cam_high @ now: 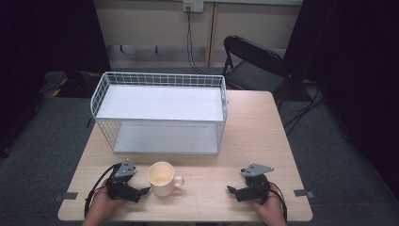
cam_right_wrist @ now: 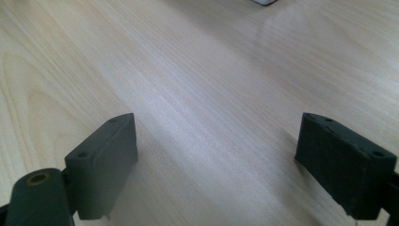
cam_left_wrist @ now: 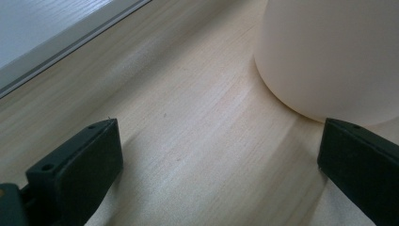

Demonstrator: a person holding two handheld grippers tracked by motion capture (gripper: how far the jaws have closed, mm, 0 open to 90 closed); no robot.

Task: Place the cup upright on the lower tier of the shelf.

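A cream mug (cam_high: 163, 178) stands upright near the table's front edge, its handle turned to the right. My left gripper (cam_high: 143, 191) lies just left of it, jaws open and pointing at the mug's base. In the left gripper view the mug (cam_left_wrist: 329, 52) rises at the upper right, beyond the right jaw, with bare wood between the jaws (cam_left_wrist: 219, 160). My right gripper (cam_high: 231, 189) rests on the table at the front right, open, pointing left. Only bare tabletop lies between its jaws (cam_right_wrist: 216, 155).
A white two-level wire rack (cam_high: 160, 110) takes up the back left half of the wooden table (cam_high: 254, 136). Its lower shelf edge (cam_left_wrist: 42, 52) shows in the left gripper view. A black folding chair (cam_high: 254, 66) stands behind the table.
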